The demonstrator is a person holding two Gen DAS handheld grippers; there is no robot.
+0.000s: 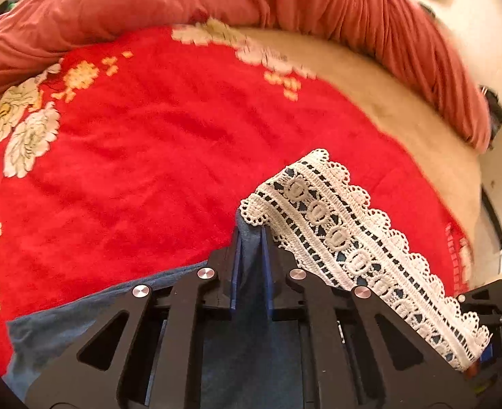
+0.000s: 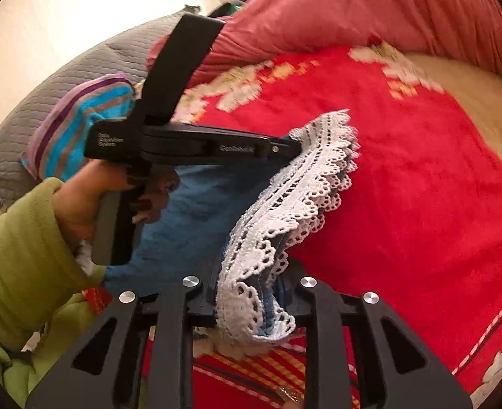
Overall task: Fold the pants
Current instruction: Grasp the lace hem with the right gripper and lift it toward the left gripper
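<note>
Blue denim pants with a white lace hem (image 1: 336, 235) lay on the red floral blanket (image 1: 148, 153). Left gripper (image 1: 251, 238) and right gripper (image 2: 251, 293) each pinched the hem. Grasp step complete; next move likely requires lifting both ends together.

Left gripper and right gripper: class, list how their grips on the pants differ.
The left gripper pinches plain blue denim just below the lace trim; the right gripper clamps a bunched wad of lace and denim. The left's pads sit nearly together; the right's stand wider apart. Both hold the same pants.
</note>
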